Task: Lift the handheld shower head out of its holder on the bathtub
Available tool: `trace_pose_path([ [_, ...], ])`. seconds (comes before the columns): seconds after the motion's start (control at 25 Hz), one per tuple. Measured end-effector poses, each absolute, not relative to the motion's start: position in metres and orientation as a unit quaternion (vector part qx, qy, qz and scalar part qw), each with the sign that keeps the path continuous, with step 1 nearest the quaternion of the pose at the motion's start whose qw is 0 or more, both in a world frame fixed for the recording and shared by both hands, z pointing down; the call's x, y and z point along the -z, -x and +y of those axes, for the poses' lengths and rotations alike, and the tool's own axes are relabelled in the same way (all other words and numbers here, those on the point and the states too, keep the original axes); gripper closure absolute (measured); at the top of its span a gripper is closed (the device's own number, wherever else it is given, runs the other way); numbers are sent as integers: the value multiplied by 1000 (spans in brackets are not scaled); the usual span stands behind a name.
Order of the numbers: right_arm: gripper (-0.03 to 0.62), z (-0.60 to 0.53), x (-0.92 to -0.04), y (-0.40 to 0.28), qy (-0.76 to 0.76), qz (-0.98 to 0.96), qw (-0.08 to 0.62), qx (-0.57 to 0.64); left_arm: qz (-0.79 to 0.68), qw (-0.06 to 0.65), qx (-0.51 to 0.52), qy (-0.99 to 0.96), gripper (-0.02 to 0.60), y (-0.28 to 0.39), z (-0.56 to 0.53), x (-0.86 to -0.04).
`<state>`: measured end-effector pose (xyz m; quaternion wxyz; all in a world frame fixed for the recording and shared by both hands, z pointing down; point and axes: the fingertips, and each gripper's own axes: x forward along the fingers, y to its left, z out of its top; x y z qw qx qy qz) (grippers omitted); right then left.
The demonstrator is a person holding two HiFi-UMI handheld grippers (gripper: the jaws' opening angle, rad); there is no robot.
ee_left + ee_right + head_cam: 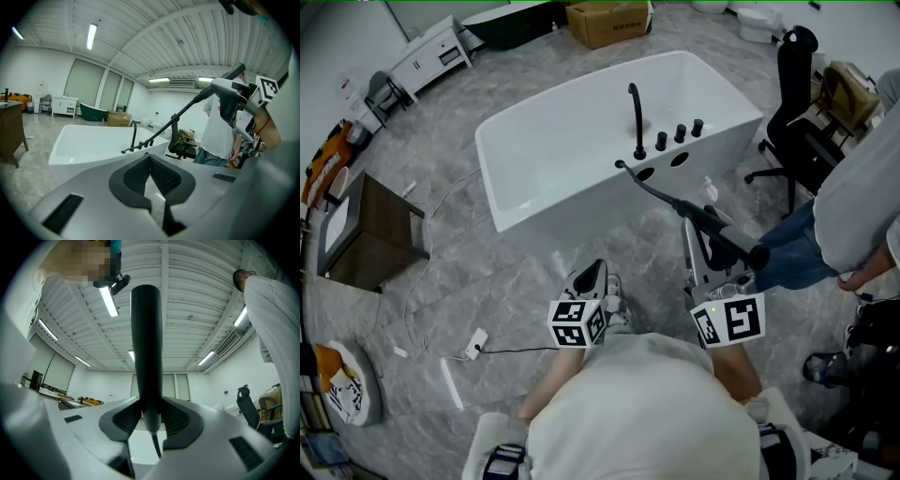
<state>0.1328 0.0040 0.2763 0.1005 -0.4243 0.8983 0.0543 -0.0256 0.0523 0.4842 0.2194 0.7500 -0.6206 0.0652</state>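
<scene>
1. Shower head (727, 239): out of its holder, pinched between the fingers of my right gripper (149, 414), raised in front of the bathtub (502, 141).
2. Hose (654, 192): runs from it back to the tub rim beside the faucet (636, 112).
3. Left gripper (150, 161): fingers pressed together, empty.
4. Bystander (862, 187) and office chair (792, 94): close on my right.
5. Floor (487, 281): open on my left, with a cable (516, 352) lying across it.

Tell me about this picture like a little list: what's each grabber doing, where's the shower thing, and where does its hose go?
right gripper: shut on the shower head
shower head: black, held up, away from the bathtub
hose: runs from the shower head back to the bathtub's rim
bathtub: white, with a black faucet
left gripper: shut, holding nothing
</scene>
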Motion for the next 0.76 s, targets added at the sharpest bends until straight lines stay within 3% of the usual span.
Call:
trace_pose_path([
  [0.76,451,3,-276,-132,414,903,99,-52,-628,222,-66,-743,560,29,54,-488],
])
